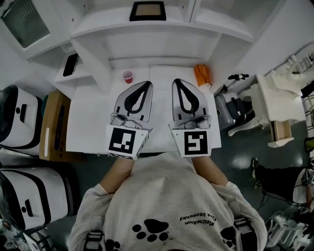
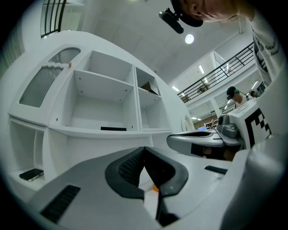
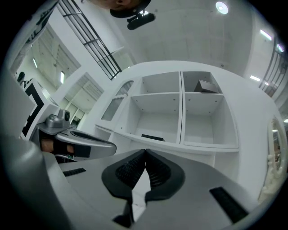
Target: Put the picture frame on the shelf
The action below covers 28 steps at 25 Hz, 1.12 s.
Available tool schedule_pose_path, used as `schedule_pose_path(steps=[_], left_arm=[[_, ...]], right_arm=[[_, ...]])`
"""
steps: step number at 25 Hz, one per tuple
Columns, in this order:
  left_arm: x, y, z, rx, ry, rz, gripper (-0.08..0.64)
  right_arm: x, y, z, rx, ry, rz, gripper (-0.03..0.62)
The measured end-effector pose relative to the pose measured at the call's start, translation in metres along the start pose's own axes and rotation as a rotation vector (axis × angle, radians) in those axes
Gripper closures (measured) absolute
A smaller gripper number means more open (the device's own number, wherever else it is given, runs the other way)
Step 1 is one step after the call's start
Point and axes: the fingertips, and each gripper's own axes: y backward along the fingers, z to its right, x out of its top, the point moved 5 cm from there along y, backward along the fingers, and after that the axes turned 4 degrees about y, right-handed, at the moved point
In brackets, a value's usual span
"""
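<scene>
White counter (image 1: pixel 88 127) bearing one red cup (image 1: pixel 127 76), one picture frame (image 1: pixel 147 11) lying on the shelf (image 1: pixel 162 30), left tool (image 1: pixel 145 84) and right tool (image 1: pixel 177 81) both pinching shut, gripping nothing

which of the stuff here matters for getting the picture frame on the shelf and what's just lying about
For the job: black-edged picture frame with tan middle; white shelf unit; left gripper; right gripper, both shut, empty.
Lying about: small red cup; orange object; black phone.
</scene>
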Motion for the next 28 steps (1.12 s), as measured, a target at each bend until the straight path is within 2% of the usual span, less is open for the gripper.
schedule_pose_path(steps=[4, 16, 21, 25, 28], left_arm=[[-0.012, 0.011, 0.016, 0.000, 0.028, 0.042, 0.540], [-0.073, 0.050, 0.048, 0.018, 0.053, -0.109, 0.540], [-0.080, 0.053, 0.059, 0.012, 0.086, -0.086, 0.540], [-0.087, 0.058, 0.065, -0.004, 0.064, -0.132, 0.540], [-0.087, 0.057, 0.068, 0.001, 0.082, -0.109, 0.540]], right_arm=[[-0.014, 0.020, -0.007, 0.020, -0.004, -0.020, 0.560], [-0.052, 0.069, -0.031, 0.084, -0.020, -0.068, 0.560], [-0.058, 0.080, -0.045, 0.128, -0.068, -0.049, 0.560], [-0.062, 0.085, -0.049, 0.150, -0.070, -0.056, 0.560], [-0.064, 0.086, -0.048, 0.159, -0.077, -0.060, 0.560]])
